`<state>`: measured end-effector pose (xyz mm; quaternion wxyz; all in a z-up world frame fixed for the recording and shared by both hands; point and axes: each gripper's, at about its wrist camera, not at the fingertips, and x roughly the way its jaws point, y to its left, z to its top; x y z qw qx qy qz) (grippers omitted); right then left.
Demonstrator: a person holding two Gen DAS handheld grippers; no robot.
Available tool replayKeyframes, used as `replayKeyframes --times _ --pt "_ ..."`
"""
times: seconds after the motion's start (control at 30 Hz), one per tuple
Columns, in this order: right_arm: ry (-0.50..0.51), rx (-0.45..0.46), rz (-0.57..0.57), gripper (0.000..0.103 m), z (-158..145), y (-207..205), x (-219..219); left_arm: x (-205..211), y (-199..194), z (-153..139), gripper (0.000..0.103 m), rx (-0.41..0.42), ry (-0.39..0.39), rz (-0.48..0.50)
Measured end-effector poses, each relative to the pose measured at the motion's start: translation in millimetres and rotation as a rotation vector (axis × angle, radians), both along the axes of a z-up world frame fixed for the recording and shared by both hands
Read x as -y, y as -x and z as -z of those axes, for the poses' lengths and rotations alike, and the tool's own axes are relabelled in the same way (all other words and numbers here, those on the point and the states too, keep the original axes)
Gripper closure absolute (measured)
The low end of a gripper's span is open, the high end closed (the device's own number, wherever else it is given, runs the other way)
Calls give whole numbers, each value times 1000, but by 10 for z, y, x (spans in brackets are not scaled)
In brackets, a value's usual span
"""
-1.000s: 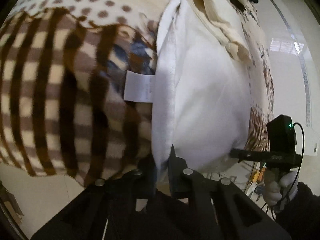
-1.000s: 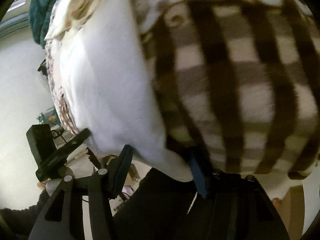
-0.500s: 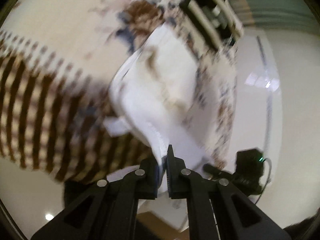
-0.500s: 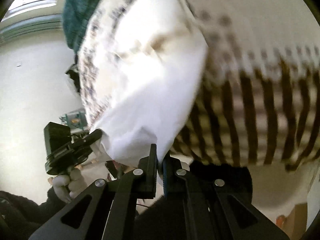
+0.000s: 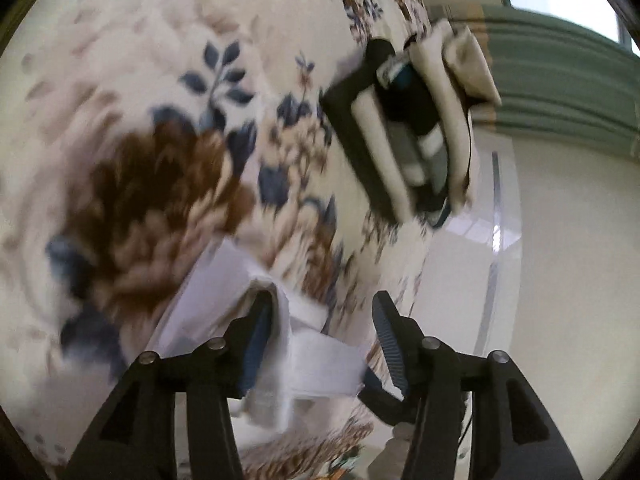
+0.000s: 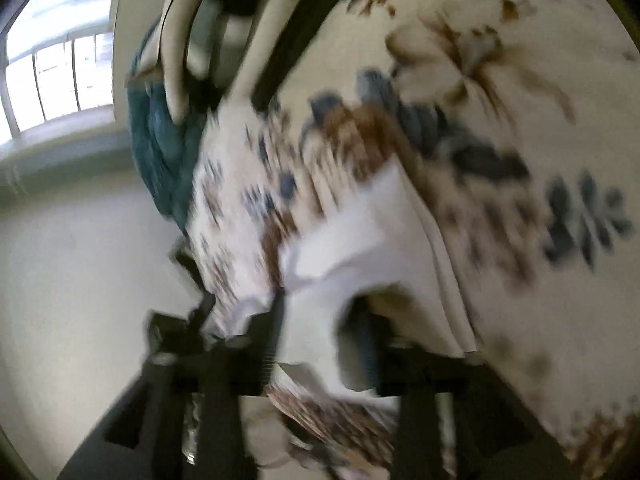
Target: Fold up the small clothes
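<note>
A small white garment (image 5: 224, 284) lies on the flowered blanket (image 5: 168, 80), close under both grippers. My left gripper (image 5: 320, 340) is open, with a fold of the white cloth lying across the gap between its fingers. In the right wrist view the same white garment (image 6: 360, 240) lies just ahead. My right gripper (image 6: 320, 344) is open, with the cloth's near edge between its fingers. Both views are motion-blurred.
A stack of folded clothes (image 5: 420, 128), black, cream and grey, lies further back on the blanket and also shows in the right wrist view (image 6: 224, 32). A teal knitted item (image 6: 160, 148) hangs at the blanket's edge. Pale floor (image 5: 560, 280) lies beyond the edge.
Both grippers were shut on the white garment's edge and swung it forward over the blanket. Now both have opened and the garment lies on the blanket.
</note>
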<state>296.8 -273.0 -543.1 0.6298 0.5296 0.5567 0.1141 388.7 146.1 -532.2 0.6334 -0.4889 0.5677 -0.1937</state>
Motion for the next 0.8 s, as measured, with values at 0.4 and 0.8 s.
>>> replayKeyframes --times 0.4,0.8 --pt "80 -108 -109 49 -3 249 -8 -240 292 -51 50 -47 -96 34" --pt "56 -114 -34 49 284 -288 -251 421 -401 315 50 -69 -47 87"
